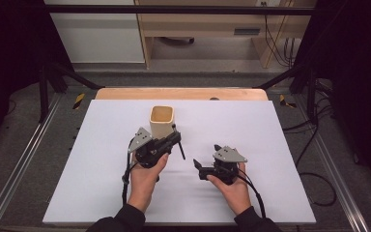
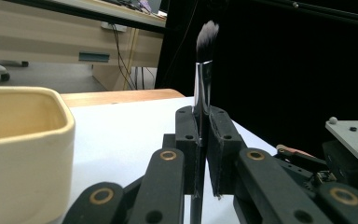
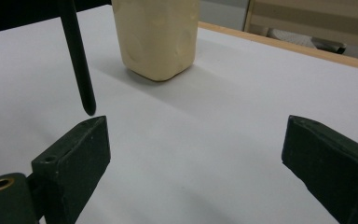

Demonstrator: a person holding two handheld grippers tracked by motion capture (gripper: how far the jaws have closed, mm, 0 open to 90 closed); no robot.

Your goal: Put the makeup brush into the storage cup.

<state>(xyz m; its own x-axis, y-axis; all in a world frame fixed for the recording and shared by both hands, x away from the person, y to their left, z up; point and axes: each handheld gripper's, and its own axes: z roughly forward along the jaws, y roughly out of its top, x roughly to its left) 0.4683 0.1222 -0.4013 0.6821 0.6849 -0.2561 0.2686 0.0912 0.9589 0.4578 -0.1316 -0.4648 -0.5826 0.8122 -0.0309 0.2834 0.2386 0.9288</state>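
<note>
Setting: looking like lab or recording workspace. White board lying over wooden table, black metal frame standing around it, dark curtains hanging at both sides. Cables trailing across grey floor. Pale wooden office furniture standing behind, details blurring. Hazard-striped tape sitting near table corner.

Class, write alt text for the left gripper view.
The left hand-held gripper is shut on an upright makeup brush, bristles up. A cream square cup stands at left on the white table.
</note>
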